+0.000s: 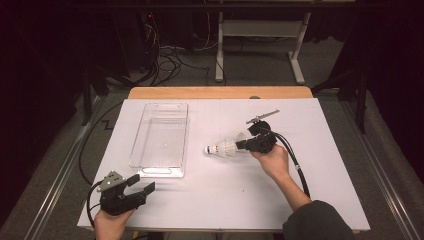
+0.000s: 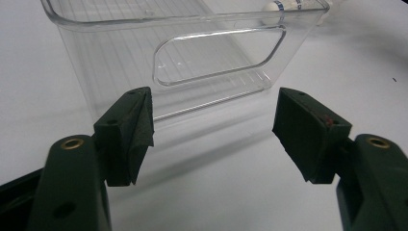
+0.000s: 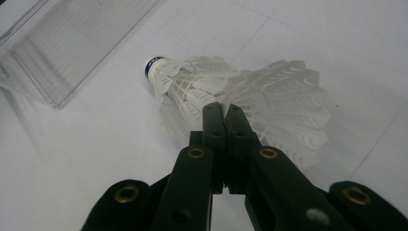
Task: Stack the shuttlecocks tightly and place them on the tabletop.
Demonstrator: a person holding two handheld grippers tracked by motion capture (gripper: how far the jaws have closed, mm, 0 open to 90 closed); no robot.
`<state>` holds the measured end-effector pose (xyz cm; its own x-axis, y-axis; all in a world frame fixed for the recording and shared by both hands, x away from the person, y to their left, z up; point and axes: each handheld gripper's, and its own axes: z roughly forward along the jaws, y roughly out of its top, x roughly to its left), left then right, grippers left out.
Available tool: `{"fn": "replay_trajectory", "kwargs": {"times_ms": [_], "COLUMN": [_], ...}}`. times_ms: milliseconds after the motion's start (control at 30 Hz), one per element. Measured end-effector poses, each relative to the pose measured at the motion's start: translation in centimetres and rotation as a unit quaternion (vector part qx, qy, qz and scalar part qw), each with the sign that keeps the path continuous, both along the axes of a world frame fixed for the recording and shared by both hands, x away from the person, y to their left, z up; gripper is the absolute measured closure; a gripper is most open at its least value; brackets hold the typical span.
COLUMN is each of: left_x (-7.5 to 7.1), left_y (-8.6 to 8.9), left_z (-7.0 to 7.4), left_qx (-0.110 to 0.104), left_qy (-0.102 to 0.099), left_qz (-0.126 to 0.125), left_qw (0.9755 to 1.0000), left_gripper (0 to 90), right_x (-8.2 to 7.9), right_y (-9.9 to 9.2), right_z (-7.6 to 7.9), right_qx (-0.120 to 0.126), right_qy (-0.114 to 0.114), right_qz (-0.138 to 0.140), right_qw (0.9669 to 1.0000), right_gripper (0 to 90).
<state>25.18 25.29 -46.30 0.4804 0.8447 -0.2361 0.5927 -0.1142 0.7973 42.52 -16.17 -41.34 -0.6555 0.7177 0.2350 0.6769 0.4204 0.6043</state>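
A white feathered shuttlecock point(image 3: 226, 96) is gripped at the rim of its skirt by the right gripper point(image 3: 223, 113), whose jaws are pressed together on the feathers — a light pinch suited to so fragile a thing. The shuttlecock is held just above the white table point(image 1: 310, 200), cork end pointed toward the clear plastic bin point(image 1: 161, 140) close beside it, presumably so that it can be carried there nose-first. The left gripper point(image 1: 140, 185) is kept near the bin's near end, jaws spread wide with nothing between them — apparently in reserve, perhaps for steadying the bin.
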Motion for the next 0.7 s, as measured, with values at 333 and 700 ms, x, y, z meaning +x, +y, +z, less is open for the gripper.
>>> {"fn": "replay_trajectory", "kwargs": {"times_ms": [333, 700], "left_x": [0.0, 0.0], "left_y": [0.0, 0.0], "left_z": [0.1, 0.0], "left_qx": [-0.001, -0.001], "left_qy": [-0.003, -0.001], "left_qz": [-0.001, -0.001], "left_qw": [1.0000, 1.0000], "left_gripper": [31.2, 31.6], "right_x": [-0.1, -0.2], "right_y": [-0.9, -1.5], "right_z": [-0.5, -1.0], "right_qx": [-0.003, -0.027], "right_qy": [0.004, 0.000], "right_qz": [-0.010, -0.022], "right_qw": [0.9999, 0.9994], "right_gripper": [90.0, 86.1]}}
